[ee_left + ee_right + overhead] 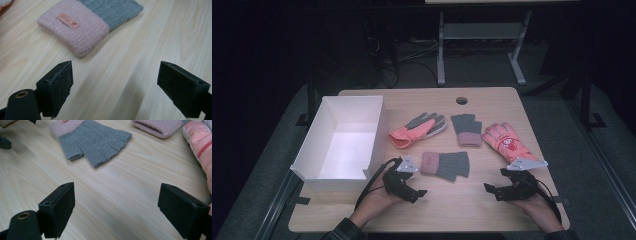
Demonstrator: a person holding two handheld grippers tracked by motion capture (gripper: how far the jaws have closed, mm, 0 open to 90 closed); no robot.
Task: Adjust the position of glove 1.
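Note:
Four gloves lie on the wooden table (472,210). A grey fingerless glove with a pink cuff (445,165) (82,27) (95,142) rests nearest to me, between both grippers. Its twin (466,129) (160,126) lies farther back. A padded pink ski glove (507,142) (200,145) is at the right, and a pink and grey glove (417,129) at the middle left. My left gripper (414,188) (115,70) hovers open just short of the pink cuff. My right gripper (493,181) (117,190) stands open over bare wood, facing the near glove's fingers. Neither holds anything.
A white open box (343,140) stands on the table's left side, beside my left hand. A round cable hole (461,100) sits near the far edge. Beyond the table are a dark floor, cables and a desk frame (482,45).

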